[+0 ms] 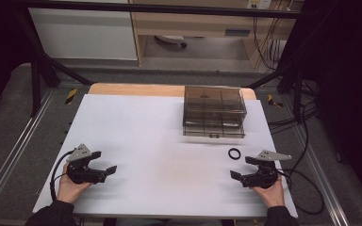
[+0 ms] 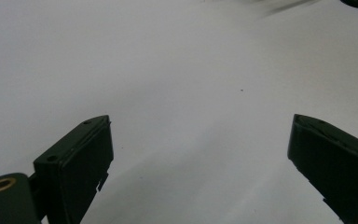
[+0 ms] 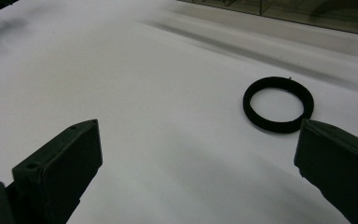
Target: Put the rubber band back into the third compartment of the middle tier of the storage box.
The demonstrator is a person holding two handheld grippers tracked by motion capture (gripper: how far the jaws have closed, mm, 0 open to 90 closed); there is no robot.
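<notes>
A small black ring (image 1: 234, 153) lies flat on the white table top, just in front of a smoky clear drawer box (image 1: 213, 111). My right gripper (image 1: 242, 167) rests low at the table's right front, open and empty, a short way below and right of the ring. In the right gripper view the ring (image 3: 278, 104) lies just beyond the right jaw, outside the gap of the gripper (image 3: 200, 135). My left gripper (image 1: 104, 161) sits at the left front, open, with bare white surface between its jaws (image 2: 200, 135).
The white sheet (image 1: 136, 132) covers a wooden table whose far edge (image 1: 136, 89) shows. Black frame struts (image 1: 42, 61) rise at both back corners. Cables (image 1: 306, 188) trail off the right edge. The drawer box's front drawers look closed.
</notes>
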